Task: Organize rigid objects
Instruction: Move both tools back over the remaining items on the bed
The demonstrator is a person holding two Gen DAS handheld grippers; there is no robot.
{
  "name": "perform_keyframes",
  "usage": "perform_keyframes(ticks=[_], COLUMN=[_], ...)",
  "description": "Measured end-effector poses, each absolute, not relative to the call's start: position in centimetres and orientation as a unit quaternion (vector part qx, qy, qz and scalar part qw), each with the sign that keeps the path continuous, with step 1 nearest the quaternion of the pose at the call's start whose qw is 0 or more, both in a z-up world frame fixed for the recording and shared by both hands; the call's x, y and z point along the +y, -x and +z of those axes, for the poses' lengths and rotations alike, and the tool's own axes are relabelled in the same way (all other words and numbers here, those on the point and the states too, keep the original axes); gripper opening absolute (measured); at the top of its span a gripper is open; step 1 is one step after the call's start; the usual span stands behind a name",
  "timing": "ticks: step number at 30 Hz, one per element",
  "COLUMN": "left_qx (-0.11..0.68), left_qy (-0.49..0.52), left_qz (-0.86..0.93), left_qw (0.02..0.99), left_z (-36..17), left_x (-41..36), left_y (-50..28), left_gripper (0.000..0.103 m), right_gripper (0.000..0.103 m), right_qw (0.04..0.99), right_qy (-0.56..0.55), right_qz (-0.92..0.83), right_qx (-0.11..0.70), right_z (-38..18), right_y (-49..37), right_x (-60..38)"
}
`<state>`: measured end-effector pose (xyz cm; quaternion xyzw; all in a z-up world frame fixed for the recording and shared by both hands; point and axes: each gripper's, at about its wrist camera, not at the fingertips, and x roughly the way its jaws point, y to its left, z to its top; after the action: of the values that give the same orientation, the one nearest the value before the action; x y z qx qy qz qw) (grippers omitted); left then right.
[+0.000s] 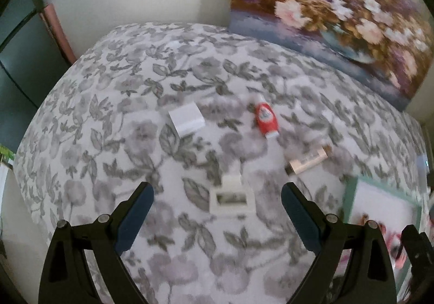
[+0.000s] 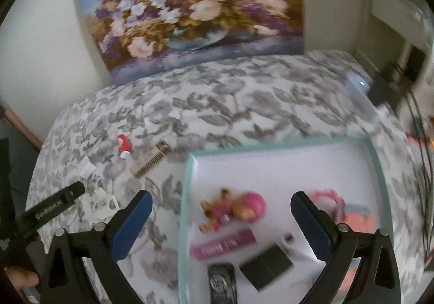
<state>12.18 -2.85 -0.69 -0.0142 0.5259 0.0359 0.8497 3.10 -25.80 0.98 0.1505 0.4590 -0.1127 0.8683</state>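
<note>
My left gripper (image 1: 217, 191) is open and empty above a small white toy piece (image 1: 232, 199) that lies between its fingers on the floral cloth. Farther off lie a white box (image 1: 186, 119), a red and white bottle (image 1: 266, 120) and a tan comb-like strip (image 1: 309, 160). My right gripper (image 2: 221, 202) is open and empty above a teal-rimmed white tray (image 2: 187, 195). The tray holds a pink-haired doll (image 2: 233, 209), a pink bar (image 2: 223, 245), a black block (image 2: 265, 267), a dark remote-like piece (image 2: 222, 283) and a pink and orange toy (image 2: 350, 211).
A floral painting (image 2: 195, 11) leans on the wall behind the table. The left gripper's body (image 2: 48, 211) shows at the left of the right wrist view. Cables and a dark device (image 2: 382, 89) lie off the table's right edge. The tray's corner (image 1: 352, 184) shows at the lower right.
</note>
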Motion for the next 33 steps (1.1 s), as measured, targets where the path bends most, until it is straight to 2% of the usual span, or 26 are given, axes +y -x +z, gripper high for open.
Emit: perform_keyframes(ticks=[7,15,23,33], left_qx=[0.532,0.563,0.588,0.6], left_qy=[0.03,0.028,0.018,-0.004], left_qz=[0.067,0.066,0.066,0.026], left_qw=[0.844,0.823,0.806,0.8], left_z=[-1.3,-4.4,-6.4,-7.0], left_x=[-1.6,-1.2,-0.9,-2.9], left_y=[-16.4,-16.7,-15.0,-13.8], left_gripper=[0.095,0.095,0.095,0.095], right_gripper=[0.103,0.103,0.103,0.103], right_qw=[0.874,0.86,0.84,0.834], right_qy=[-0.1,-0.054,-0.025,-0.045], right_qz=[-0.059,0.002,0.04,0.05], right_qx=[0.472,0.508,0.54,0.548], right_z=[0.1,-2.9,-6.0,-6.7], right_y=[-9.8,-14.6,-16.4,-17.0], right_x=[-23.2,-20.9,-19.8,-20.7])
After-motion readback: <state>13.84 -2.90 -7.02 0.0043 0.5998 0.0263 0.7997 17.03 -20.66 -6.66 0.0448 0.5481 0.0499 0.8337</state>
